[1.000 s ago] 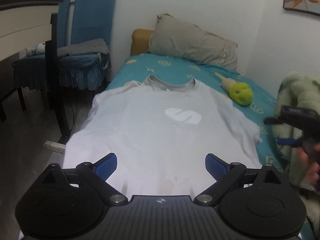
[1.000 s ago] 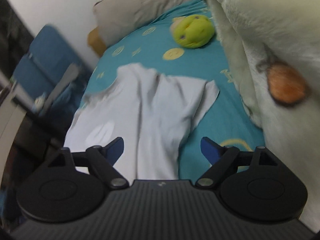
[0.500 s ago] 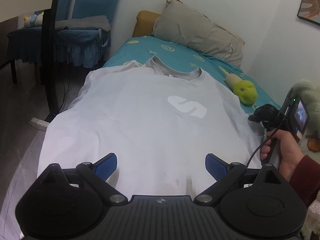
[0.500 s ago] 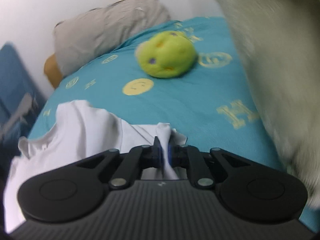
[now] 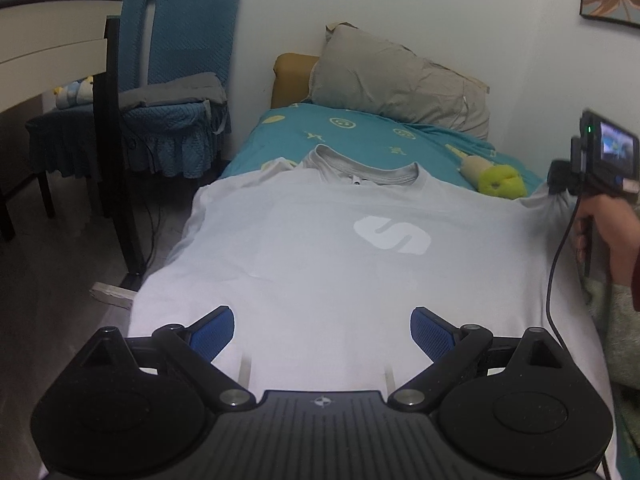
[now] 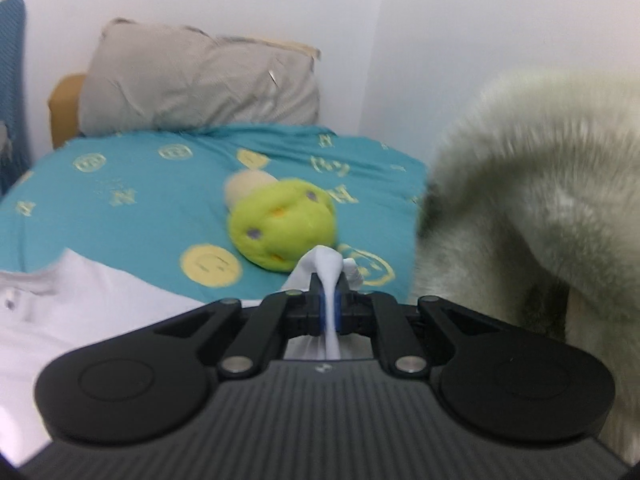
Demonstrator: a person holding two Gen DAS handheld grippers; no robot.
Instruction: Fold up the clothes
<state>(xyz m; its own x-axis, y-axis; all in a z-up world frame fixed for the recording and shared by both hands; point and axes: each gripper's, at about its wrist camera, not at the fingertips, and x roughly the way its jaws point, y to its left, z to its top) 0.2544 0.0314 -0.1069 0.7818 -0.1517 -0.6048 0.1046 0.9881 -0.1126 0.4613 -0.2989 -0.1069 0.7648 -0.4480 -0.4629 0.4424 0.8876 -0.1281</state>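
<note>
A white T-shirt (image 5: 328, 264) with a pale S logo lies front up, spread flat over the teal bed, collar toward the pillow. My left gripper (image 5: 322, 326) hovers open over the shirt's lower hem, nothing between its blue pads. My right gripper (image 6: 330, 304) is shut on the T-shirt's sleeve (image 6: 326, 268), pinching a bunch of white cloth that sticks up between the pads. In the left wrist view that right gripper (image 5: 560, 184), held by a hand, lifts the sleeve at the shirt's right edge.
A green plush toy (image 6: 282, 230) lies just beyond the pinched sleeve, before a grey pillow (image 5: 400, 84). A fluffy pale blanket (image 6: 532, 216) piles up on the right. Left of the bed stand a blue chair (image 5: 176, 92) and a dark table leg (image 5: 122, 152).
The right gripper shut on the shirt's sleeve and carried it outward to the right. The shirt's right side spread flatter. The left gripper stayed open over the hem.
</note>
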